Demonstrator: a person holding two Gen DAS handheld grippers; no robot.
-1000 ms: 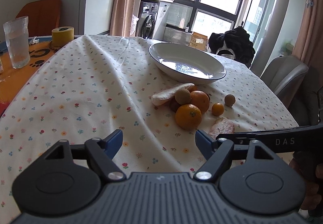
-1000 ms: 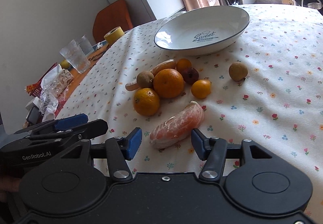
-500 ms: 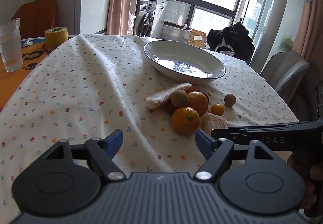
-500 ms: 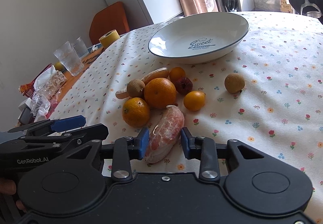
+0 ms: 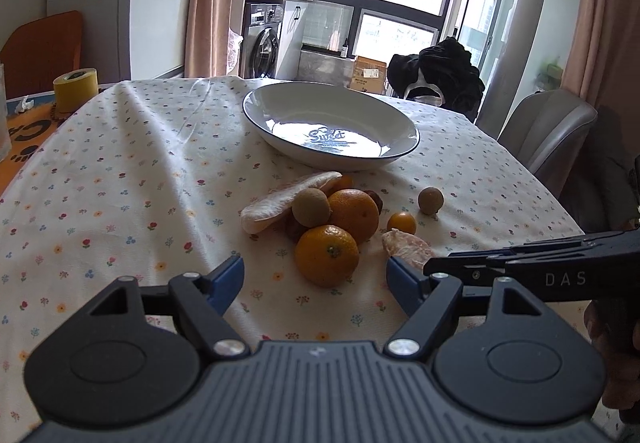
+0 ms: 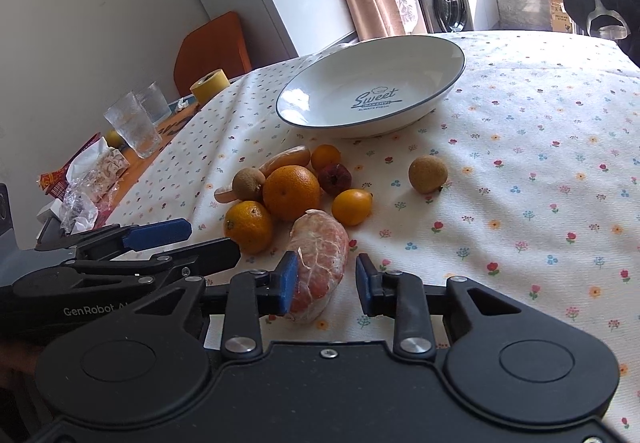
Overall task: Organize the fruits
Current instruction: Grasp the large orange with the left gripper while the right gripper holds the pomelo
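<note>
A peeled pomelo segment lies on the flowered cloth between the fingers of my right gripper. The left pad touches it; a slim gap shows at the right pad, so the jaws are narrowed but open. Beyond it sit a small orange, a big orange, a kumquat, a brown fruit and a white plate, which holds nothing. My left gripper is open with the small orange just ahead of it. The plate stands behind the pile.
Two glasses, a yellow tape roll and crumpled wrappers crowd the table's left end. An orange chair stands behind them; a grey chair stands past the right edge.
My right gripper has moved forward over the pomelo segment and its jaws have narrowed around it. My left gripper has come closer to the fruit pile and stays open.
</note>
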